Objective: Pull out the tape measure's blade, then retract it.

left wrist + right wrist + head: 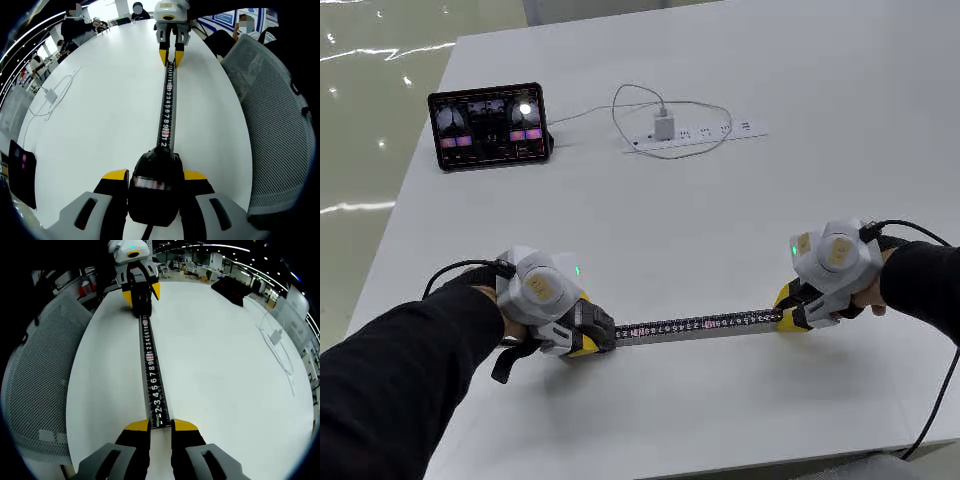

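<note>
Lying flat on the near part of the white tabletop (720, 230): blade (700, 324), drawn out, printed face up, stretched straight between the two grippers.

Left gripper (585, 335): jaws clamped around the black tape measure case (155, 192), which sits on the tabletop at the person's left.

Right gripper (790, 310): jaws narrow, pinching the blade's free end at the person's right.

Surroundings, far side of the tabletop, well apart from the blade:
- tablet (488, 125), propped up, screen lit;
- white power strip (705, 135);
- white charger (664, 127), plugged into the strip;
- white cable (620, 115), looping around the charger and running toward the tablet.

The tabletop between these items and the blade is bare white.

By view:
- The head view gives the tablet's screen and the strip's sockets from above.
- The left gripper view adds a grey mesh chair (270, 115) just beside the tabletop's edge and people (75, 27) at its far end. It also shows the right gripper head-on, its yellow tips close together on the blade.
- The right gripper view shows the blade's lowest numbers just ahead of its own tips, the left gripper at the far end, and a hall with ceiling lights behind.
</note>
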